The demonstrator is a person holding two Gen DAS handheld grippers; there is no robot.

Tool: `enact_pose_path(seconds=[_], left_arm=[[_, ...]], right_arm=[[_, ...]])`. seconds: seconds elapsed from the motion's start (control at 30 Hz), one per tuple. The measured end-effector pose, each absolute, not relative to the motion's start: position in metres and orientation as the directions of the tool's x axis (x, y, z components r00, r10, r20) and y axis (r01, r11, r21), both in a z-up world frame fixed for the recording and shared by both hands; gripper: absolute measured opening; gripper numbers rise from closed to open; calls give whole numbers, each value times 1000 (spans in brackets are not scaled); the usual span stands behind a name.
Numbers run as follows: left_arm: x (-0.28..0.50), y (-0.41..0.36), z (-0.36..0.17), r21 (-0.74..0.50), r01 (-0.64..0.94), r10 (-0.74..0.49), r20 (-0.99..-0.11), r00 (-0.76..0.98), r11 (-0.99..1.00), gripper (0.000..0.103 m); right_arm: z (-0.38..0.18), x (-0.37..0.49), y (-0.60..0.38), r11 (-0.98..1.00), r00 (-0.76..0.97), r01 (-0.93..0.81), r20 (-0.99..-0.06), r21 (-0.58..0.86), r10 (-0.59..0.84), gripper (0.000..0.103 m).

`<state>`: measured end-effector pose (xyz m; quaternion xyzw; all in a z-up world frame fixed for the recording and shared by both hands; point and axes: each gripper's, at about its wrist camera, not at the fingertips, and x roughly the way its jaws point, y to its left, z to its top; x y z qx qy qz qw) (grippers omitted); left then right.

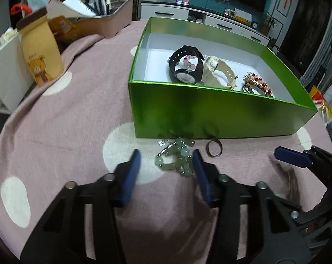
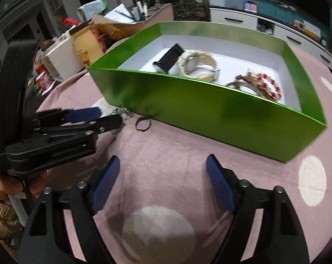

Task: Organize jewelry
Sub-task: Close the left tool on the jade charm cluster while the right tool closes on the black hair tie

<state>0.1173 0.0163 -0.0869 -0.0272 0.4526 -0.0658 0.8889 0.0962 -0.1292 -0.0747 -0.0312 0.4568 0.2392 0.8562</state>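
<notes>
Left wrist view: the left gripper (image 1: 167, 157) hangs low over the pink cloth (image 1: 77, 114), just in front of the green box (image 1: 221, 114). Its jaws stand partly open around a pale green bead bracelet (image 1: 177, 158) that lies on the cloth close to the box's front wall; the right pad (image 1: 201, 171) is at the beads' edge, the left pad (image 1: 132, 171) clear of them, so no grip shows. A small dark ring (image 1: 214, 149) lies just right of the bracelet, also near the wall. Inside the box sit a black watch (image 1: 185, 68), a cream watch (image 1: 218, 72) beside it, and red beads (image 1: 258, 83) toward the box's right end. The right gripper's blue pad (image 1: 291, 156) shows right of the ring.

Right wrist view: the right gripper (image 2: 163, 176) hovers over bare cloth in front of the box (image 2: 210, 110), jaws wide with nothing between them. Left of it, the left gripper (image 2: 95, 116) reaches toward the box's front wall, where the bracelet's silver links (image 2: 121, 112) peek out beside the ring (image 2: 143, 123). A hand (image 2: 13, 187) holds that gripper's handle.
</notes>
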Motion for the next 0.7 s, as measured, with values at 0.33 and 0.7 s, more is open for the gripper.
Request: enact_pose_path(seconds=[0.33, 0.7], left_arm=[[117, 23, -88, -125, 133, -180, -770, 612, 983, 26], [108, 43, -78, -193, 122, -226, -746, 626, 974, 5]], right_arm=[[-81, 107, -101, 860, 457, -495, -806, 122, 377, 58], [-84, 116, -75, 852, 482, -520, -804, 56, 347, 42]])
